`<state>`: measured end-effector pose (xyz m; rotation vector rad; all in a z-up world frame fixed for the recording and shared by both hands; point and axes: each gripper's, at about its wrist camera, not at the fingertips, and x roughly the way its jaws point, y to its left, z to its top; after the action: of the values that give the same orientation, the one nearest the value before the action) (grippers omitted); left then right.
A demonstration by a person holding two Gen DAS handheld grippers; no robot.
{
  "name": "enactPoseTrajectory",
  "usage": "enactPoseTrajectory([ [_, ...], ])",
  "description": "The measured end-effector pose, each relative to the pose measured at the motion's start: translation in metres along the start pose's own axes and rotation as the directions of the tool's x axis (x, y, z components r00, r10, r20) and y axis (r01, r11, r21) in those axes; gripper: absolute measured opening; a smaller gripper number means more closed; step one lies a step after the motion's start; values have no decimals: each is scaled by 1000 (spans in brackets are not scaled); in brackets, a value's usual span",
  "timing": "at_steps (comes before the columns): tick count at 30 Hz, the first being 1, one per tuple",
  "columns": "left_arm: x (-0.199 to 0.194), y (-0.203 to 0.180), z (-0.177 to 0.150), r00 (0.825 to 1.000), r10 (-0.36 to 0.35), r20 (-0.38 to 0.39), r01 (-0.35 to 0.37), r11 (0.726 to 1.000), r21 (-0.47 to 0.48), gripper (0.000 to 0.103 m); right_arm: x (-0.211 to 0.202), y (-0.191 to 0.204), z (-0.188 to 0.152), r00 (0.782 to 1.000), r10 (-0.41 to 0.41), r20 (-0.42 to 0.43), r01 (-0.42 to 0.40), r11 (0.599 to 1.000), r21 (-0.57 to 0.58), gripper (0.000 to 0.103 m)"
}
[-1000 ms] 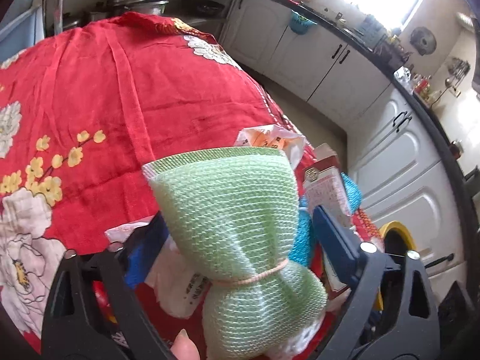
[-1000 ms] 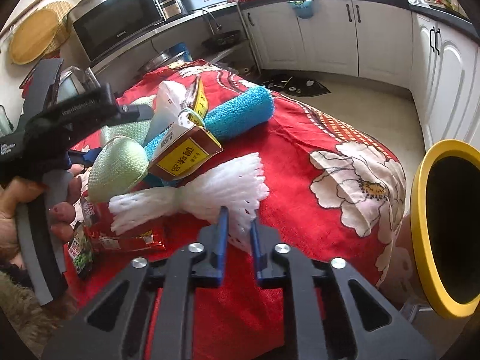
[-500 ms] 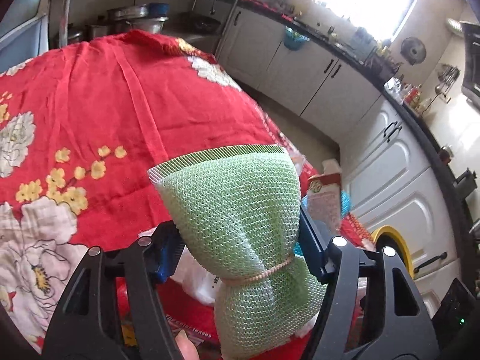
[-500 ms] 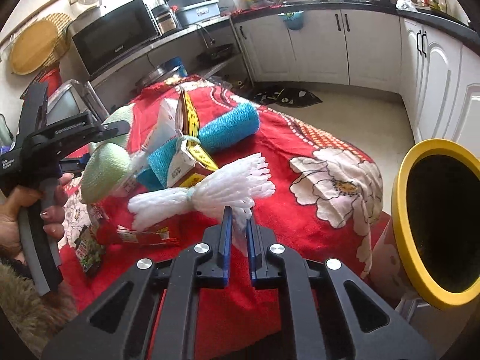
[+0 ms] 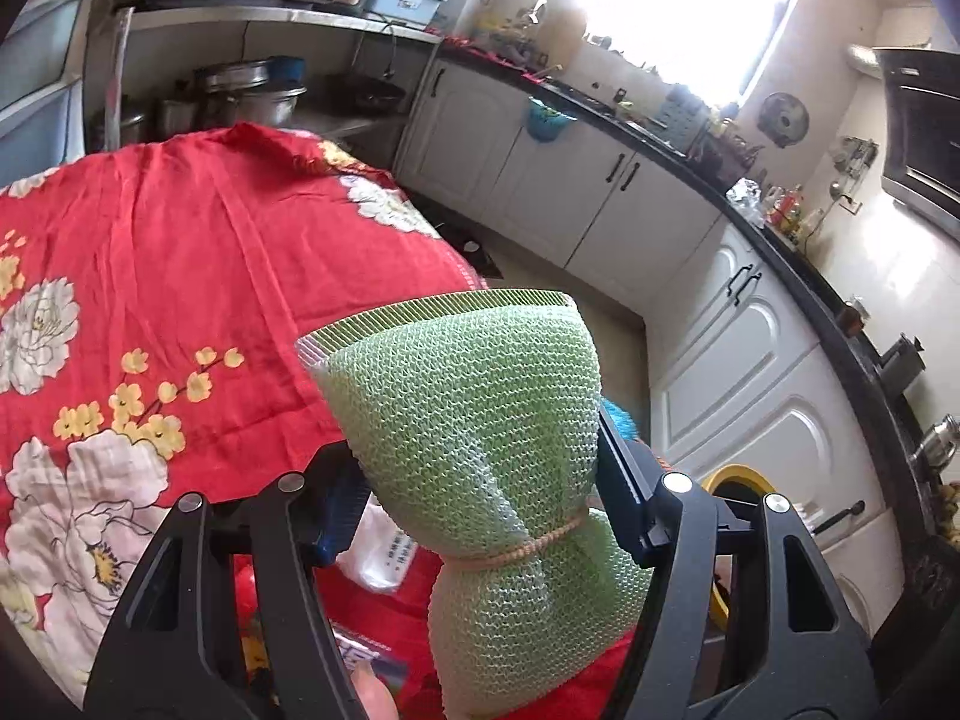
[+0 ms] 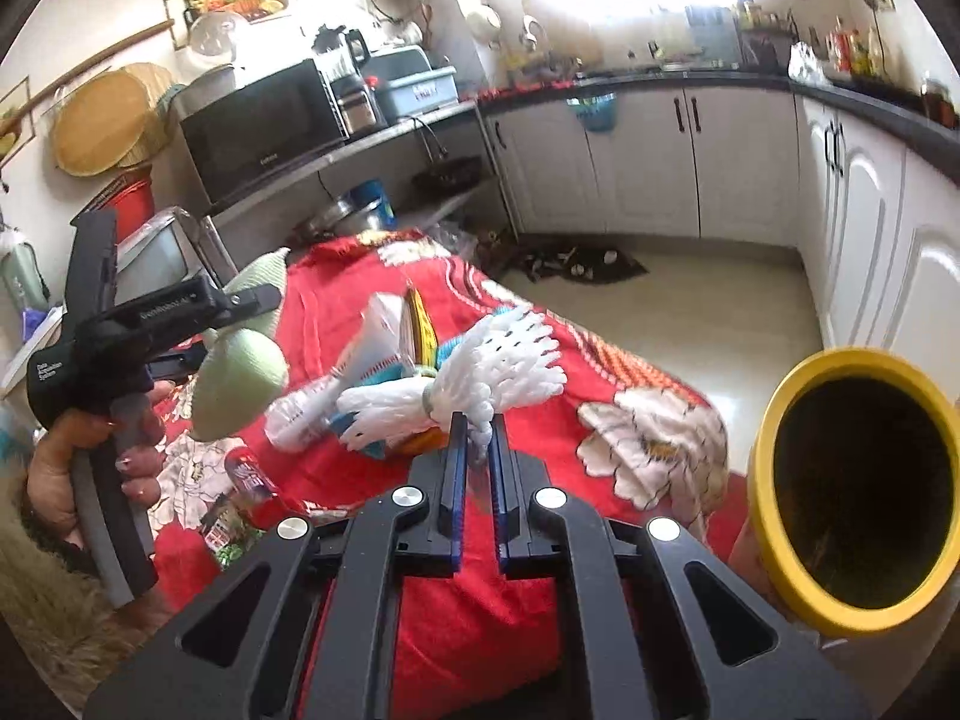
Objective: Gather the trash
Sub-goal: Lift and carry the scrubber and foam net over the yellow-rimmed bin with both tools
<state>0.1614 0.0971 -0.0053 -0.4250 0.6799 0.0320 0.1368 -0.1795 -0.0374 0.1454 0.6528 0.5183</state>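
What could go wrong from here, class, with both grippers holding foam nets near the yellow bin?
1. The right gripper pinches only an edge of the white foam net; it may slip out short of the yellow bin.
2. The green foam net bulges beyond the left gripper, so it could snag the bin's rim.

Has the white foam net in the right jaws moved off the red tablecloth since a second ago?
Yes. The white foam net has risen: it lay flat on the red tablecloth before, and now hangs above it, pinched in the right gripper.
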Motion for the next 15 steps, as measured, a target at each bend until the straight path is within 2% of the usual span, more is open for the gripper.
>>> enactPoseTrajectory([
  [6,-6,-19,-1,999,-38,15,38,999,28,57,-19,-4,7,999,-3,42,2,1000,5,7],
  [15,-9,-54,-10,995,-97,19,95,991,92,57,-45,-18,7,994,-62,91,59,998,28,7],
])
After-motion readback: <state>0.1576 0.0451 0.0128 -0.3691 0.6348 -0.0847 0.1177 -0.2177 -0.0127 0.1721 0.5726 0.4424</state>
